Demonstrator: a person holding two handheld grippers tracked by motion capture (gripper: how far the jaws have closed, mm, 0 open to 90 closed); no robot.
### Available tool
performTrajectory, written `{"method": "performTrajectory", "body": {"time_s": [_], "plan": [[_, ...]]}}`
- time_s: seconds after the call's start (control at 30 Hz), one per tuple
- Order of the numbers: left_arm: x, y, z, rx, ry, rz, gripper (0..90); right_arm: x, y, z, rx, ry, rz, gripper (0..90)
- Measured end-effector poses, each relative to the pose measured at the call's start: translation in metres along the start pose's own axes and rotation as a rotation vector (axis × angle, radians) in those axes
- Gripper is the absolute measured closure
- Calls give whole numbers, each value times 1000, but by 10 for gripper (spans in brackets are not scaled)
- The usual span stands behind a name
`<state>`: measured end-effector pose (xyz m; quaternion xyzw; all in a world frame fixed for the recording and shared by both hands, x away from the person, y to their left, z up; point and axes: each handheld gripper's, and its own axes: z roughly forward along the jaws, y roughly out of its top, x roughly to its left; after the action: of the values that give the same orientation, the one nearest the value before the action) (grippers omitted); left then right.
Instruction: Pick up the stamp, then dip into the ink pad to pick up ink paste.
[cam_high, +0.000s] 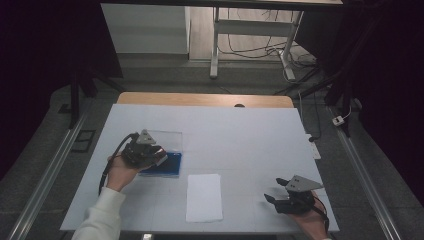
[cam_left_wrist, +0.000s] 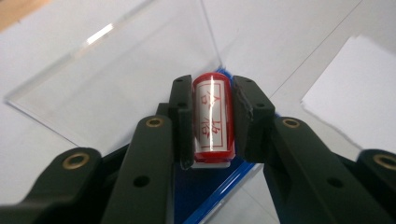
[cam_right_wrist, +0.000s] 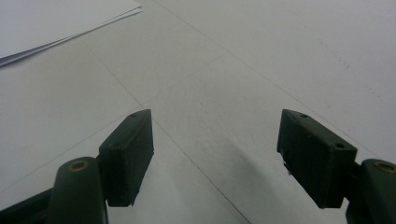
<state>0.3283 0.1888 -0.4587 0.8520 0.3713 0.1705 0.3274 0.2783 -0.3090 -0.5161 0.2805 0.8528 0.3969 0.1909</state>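
While the left gripper (cam_high: 159, 156) sits over a blue case (cam_high: 167, 165) with its clear lid (cam_high: 167, 137) open on the counter (cam_high: 250, 135), the right gripper (cam_high: 274, 190) rests beside paper (cam_high: 204, 197). Left gripper view: jaws clamp a red stamp (cam_left_wrist: 213, 116) above the case. Right gripper view: jaws spread wide, holding nothing.

Red stamp (cam_left_wrist: 212, 116) with white label, clamped above blue case (cam_left_wrist: 210, 196).
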Motion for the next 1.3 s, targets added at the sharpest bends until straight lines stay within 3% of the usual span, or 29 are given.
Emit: {"method": "performTrajectory", "body": {"time_s": [0.3, 0.4, 1.3], "plan": [[1, 5, -34, -104, -9, -18, 704, 0, -1, 1, 8, 0, 2, 266], [1, 6, -38, -117, -9, -18, 704, 0, -1, 1, 6, -1, 4, 266], [-1, -1, 11, 51, 14, -1, 703, 1, 0, 2, 11, 1, 5, 267]]}}
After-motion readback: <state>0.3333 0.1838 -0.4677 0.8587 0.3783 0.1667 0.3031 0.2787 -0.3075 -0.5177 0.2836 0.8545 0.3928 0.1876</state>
